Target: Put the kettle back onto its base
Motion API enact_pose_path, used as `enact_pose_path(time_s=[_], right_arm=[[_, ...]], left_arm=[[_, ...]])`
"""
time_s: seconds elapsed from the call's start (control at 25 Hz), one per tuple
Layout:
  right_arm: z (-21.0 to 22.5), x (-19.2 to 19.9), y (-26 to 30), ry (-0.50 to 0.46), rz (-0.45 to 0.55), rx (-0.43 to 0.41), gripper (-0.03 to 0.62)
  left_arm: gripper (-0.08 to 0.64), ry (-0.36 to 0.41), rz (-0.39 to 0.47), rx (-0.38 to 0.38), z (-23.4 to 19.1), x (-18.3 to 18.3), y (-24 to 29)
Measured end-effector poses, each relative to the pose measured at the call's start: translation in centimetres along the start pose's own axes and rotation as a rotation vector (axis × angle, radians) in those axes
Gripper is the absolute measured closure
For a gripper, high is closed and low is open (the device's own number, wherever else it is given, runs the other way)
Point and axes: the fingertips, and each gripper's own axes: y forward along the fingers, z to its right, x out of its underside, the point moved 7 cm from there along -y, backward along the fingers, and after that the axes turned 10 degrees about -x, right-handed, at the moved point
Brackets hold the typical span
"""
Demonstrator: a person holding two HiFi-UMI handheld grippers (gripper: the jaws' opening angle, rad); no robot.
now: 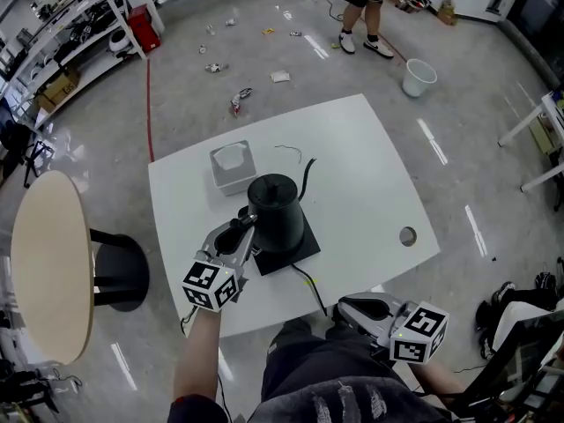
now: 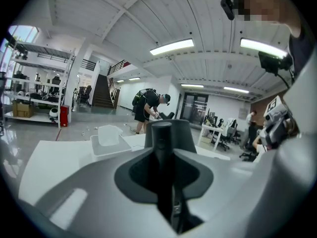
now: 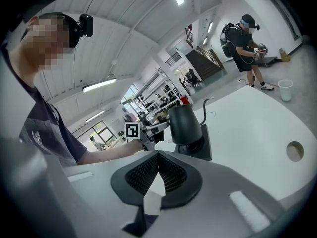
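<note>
On the table (image 1: pixel 370 166), left fingers (image 1: pixel 231 241) clasp the kettle (image 1: pixel 278 205) handle.

Ceiling strip lights (image 2: pixel 171 46) lit everything brightly, glared in streaks off the floor (image 1: pixel 476 104), and fisheye distortion bent both gripper views' edges.

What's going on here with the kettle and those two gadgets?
A person works with a hand-held gripper in each hand. The left hand-held gripper is clamped on the handle of a black kettle, which is on or just over its black base on the white table; whether it is fully seated is unclear. The right hand-held gripper is empty, by the table's near edge.
</note>
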Motion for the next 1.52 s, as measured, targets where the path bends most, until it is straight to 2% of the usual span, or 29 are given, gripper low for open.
enact_pose_path(time_s=[0.24,0.56,0.8,1.0,1.24,1.4,1.52], right_arm=[[0.3,0.1,0.2,-0.002,-0.018,-0.020,0.592],[0.1,0.1,0.2,-0.005,-0.028,-0.027,0.592],[0.4,0.5,0.2,0.000,-0.017,-0.020,0.592],[0.6,0.8,0.6,-0.002,-0.002,-0.018,0.592],[0.9,1.2,2.0,-0.015,-0.003,-0.015,0.592],[0.7,0.9,1.9,-0.012,-0.006,-0.026,0.592],[0.6,0.8,1.9,-0.010,-0.004,-0.024,0.592]], left_arm=[[0.497,0.130,-0.004,0.032,1.0,1.6,-0.8],[0.494,0.157,-0.038,0.034,1.3,3.0,-1.7],[0.483,0.280,-0.117,0.037,1.3,5.1,-2.0],[0.479,0.303,-0.132,0.023,0.5,5.2,-1.5],[0.470,0.365,-0.134,-0.048,-1.8,4.9,-0.1],[0.462,0.332,-0.130,-0.090,-2.4,4.4,0.3],[0.454,0.315,-0.136,-0.089,-2.7,4.2,0.7]])
